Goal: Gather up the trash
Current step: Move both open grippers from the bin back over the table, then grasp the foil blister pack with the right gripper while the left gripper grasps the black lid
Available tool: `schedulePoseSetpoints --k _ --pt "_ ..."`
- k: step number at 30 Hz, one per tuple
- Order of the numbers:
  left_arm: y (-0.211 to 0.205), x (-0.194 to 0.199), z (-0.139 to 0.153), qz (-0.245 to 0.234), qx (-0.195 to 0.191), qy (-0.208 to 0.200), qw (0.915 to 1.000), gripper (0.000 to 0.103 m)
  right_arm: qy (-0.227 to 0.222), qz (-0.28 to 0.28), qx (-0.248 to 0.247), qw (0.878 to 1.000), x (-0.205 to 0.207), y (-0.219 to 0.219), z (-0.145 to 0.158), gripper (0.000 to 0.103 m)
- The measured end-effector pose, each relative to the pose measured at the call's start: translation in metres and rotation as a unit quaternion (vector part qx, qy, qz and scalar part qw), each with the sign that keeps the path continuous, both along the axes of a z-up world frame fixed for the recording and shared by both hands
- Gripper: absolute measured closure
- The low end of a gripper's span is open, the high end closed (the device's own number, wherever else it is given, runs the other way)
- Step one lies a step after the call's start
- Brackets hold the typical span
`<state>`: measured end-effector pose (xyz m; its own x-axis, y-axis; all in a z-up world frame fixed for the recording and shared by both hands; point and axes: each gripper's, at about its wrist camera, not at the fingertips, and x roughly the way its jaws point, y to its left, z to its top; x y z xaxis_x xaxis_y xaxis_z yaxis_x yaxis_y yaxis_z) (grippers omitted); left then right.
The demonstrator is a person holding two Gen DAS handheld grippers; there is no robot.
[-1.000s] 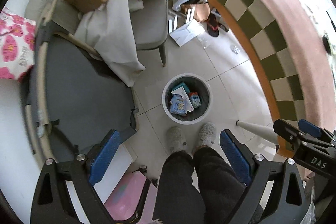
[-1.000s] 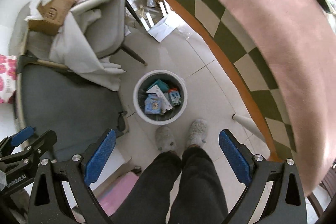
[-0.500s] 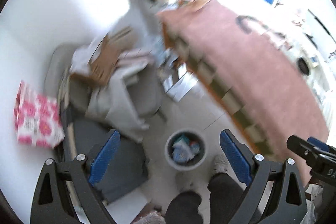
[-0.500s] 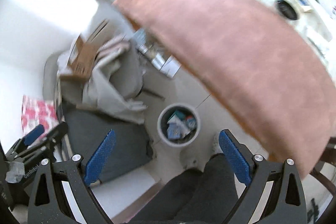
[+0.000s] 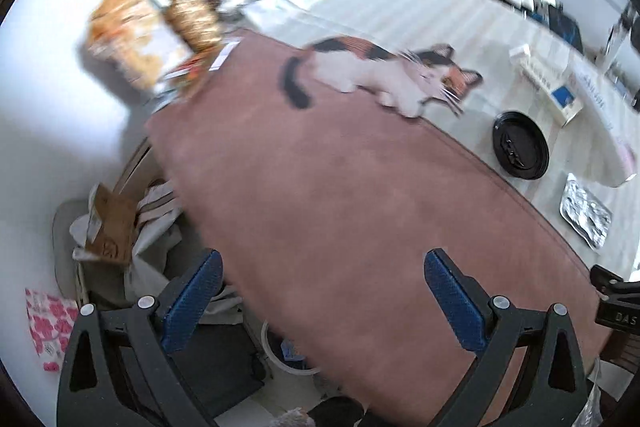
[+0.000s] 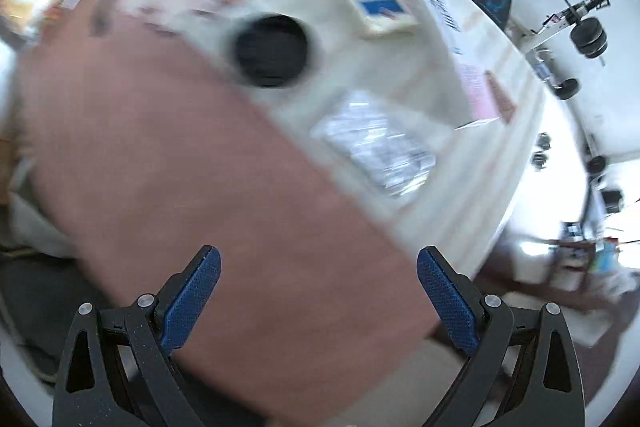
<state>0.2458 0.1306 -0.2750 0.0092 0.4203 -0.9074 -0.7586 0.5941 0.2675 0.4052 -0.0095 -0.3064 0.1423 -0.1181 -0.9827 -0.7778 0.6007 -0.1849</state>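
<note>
— Where's the trash, then?

— On the table: a crumpled foil wrapper lies on the pale striped half of the tablecloth, near the table's right edge, and a black round lid sits just beyond it, apart from it. In the right wrist view the same foil is smeared by motion blur, so I can't tell its exact shape.

— And the bin?

— The white bin stands on the floor, half hidden under the table's pink cloth, probably so that scraps can drop straight off the edge into it.

— What are the tools doing?

— Both are held above the table, empty. The left gripper has its jaws spread wide with nothing between them; the right gripper likewise — released, grasping nothing. I'd judge they're open because the next pick hasn't been made.

— Anything else around?

— A cat picture on the cloth, a flat white box with a blue label farther off, and snack bags at the far corner.
</note>
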Motion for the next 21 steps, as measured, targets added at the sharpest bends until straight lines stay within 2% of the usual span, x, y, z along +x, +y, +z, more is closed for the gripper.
schedulePoseSetpoints --k 3,7,11,13,17,19,21 --pt "0.001 0.047 -0.031 -0.010 -0.009 0.035 0.9993 0.000 0.024 0.029 -0.029 0.999 0.044 0.006 -0.038 0.003" --pt "0.005 0.084 -0.062 -0.021 -0.017 0.069 0.9972 0.000 0.056 0.074 -0.036 0.995 0.073 0.017 -0.071 0.003" --pt "0.005 0.105 -0.075 -0.029 -0.028 0.087 0.9954 0.000 0.081 0.118 -0.030 0.989 0.088 0.026 -0.093 0.003" --pt "0.004 0.115 -0.080 -0.036 -0.031 0.093 0.9945 0.000 0.098 0.132 -0.015 0.986 0.095 0.027 -0.094 0.004" --pt "0.002 0.135 -0.083 -0.049 -0.041 0.096 0.9934 0.000 0.103 0.121 -0.003 0.987 0.105 0.023 -0.093 0.008" --pt "0.001 0.144 -0.081 -0.056 -0.047 0.091 0.9932 0.000 0.100 0.085 0.004 0.991 0.110 0.011 -0.085 0.019" --pt "0.001 0.153 -0.078 -0.063 -0.053 0.083 0.9932 0.000 0.101 0.012 0.018 0.995 0.125 0.001 -0.078 0.031"
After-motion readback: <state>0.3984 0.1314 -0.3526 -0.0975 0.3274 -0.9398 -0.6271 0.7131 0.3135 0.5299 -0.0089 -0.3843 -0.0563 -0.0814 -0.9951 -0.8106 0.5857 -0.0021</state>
